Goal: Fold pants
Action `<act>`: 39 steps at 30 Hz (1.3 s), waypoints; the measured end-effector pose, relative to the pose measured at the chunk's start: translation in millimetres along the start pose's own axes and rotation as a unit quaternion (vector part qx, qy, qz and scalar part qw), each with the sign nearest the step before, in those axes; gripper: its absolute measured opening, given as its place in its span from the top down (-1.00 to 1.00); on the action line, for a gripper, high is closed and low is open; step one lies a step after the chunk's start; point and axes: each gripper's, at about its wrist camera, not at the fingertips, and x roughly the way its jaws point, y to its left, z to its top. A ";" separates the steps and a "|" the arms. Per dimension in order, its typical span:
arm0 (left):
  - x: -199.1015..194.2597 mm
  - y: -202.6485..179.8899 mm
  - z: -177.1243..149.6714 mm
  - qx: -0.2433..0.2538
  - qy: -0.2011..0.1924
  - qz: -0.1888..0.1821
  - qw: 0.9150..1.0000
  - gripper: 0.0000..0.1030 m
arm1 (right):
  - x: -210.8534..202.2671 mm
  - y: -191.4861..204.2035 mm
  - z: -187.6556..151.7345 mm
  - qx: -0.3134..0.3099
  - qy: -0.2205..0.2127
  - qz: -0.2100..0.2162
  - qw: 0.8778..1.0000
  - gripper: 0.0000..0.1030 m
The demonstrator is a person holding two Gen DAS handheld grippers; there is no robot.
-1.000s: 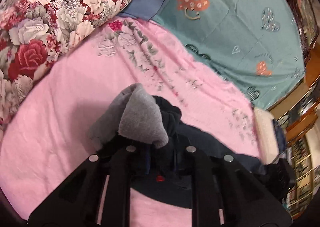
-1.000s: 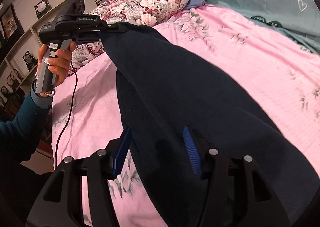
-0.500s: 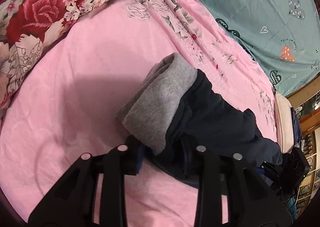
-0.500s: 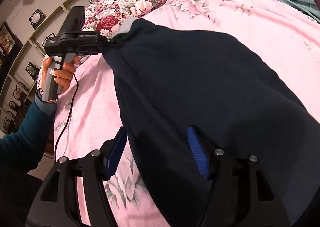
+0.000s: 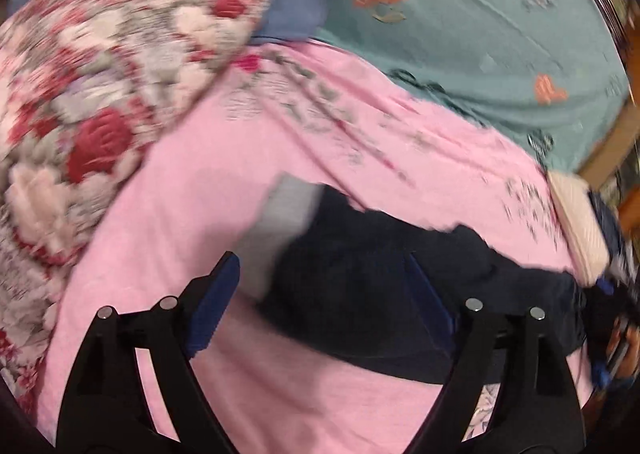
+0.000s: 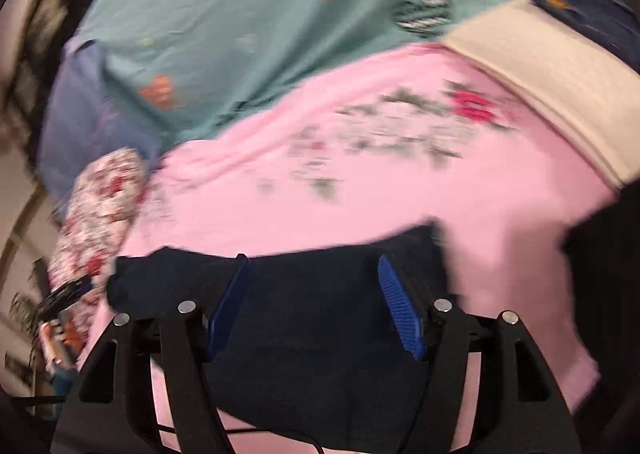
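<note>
The dark navy pants (image 5: 380, 278) lie folded flat on the pink bedsheet (image 5: 192, 198), their grey waistband (image 5: 286, 210) at the left end. My left gripper (image 5: 324, 286) hovers open over that waistband end, blue pads spread wide and holding nothing. In the right wrist view the same pants (image 6: 320, 314) lie as a dark strip under my right gripper (image 6: 314, 286), which is also open, its blue pads apart above the cloth. Both views are motion-blurred.
A floral pillow (image 5: 100, 86) lies at the left, a teal blanket with heart prints (image 5: 480, 34) behind. Folded cream and blue clothes (image 6: 552, 74) are stacked at the bed's right edge. A hand with the other gripper (image 6: 60, 318) shows at the left.
Both grippers have let go of the pants and opened. The pants, held up before, now lie flat on the sheet. Both cameras have swung toward the blanket.
</note>
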 end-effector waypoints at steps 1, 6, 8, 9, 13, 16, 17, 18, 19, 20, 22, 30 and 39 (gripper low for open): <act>12.0 -16.8 -2.5 0.025 0.011 0.006 1.000 -0.66 | 3.5 -9.2 -3.2 0.002 0.006 -0.019 1.000 -0.30; 63.6 -24.7 -17.1 0.051 0.075 0.059 0.994 -0.66 | 22.9 -41.4 -7.0 0.013 0.021 -0.048 0.999 -0.30; 74.9 -17.2 -24.7 0.054 0.093 0.062 0.992 -0.65 | 28.7 -44.6 -9.5 0.023 0.033 -0.033 0.999 -0.30; 74.3 -17.9 -27.1 0.064 0.089 0.065 0.992 -0.65 | 33.6 -46.3 -10.0 0.022 0.040 -0.026 0.999 -0.29; 71.6 -20.2 -28.7 0.073 0.094 0.075 0.990 -0.65 | 36.8 -29.9 -4.2 0.000 0.047 -0.002 0.999 0.69; 73.4 -17.6 -25.3 0.064 0.098 0.074 0.990 -0.65 | 19.8 -3.9 10.0 -0.027 0.030 0.014 0.999 0.85; 73.5 -18.4 -24.7 0.066 0.100 0.077 0.990 -0.65 | 10.2 4.9 16.8 -0.034 0.021 0.019 0.999 0.86; 74.3 -18.2 -23.0 0.070 0.106 0.079 0.989 -0.62 | -2.7 15.9 23.5 -0.044 0.007 0.025 0.999 0.86; 73.5 -18.6 -22.9 0.074 0.111 0.079 0.988 -0.56 | -13.0 23.2 29.0 -0.050 -0.003 0.031 0.998 0.86; 73.6 -17.6 -20.9 0.078 0.118 0.079 0.987 -0.52 | -29.2 33.5 35.7 -0.058 -0.017 0.037 0.997 0.87; 72.0 -11.1 -14.4 0.078 0.135 0.074 0.985 -0.30 | -52.0 45.2 39.7 -0.070 -0.031 0.039 0.996 0.88; 64.4 9.4 -7.6 0.068 0.155 0.050 0.984 -0.12 | -62.9 -22.8 -42.1 0.006 0.011 -0.016 1.000 0.92; 54.7 -0.6 -15.9 0.081 0.144 0.074 0.983 -0.19 | -43.8 -59.6 -63.0 0.035 0.032 -0.039 0.998 0.82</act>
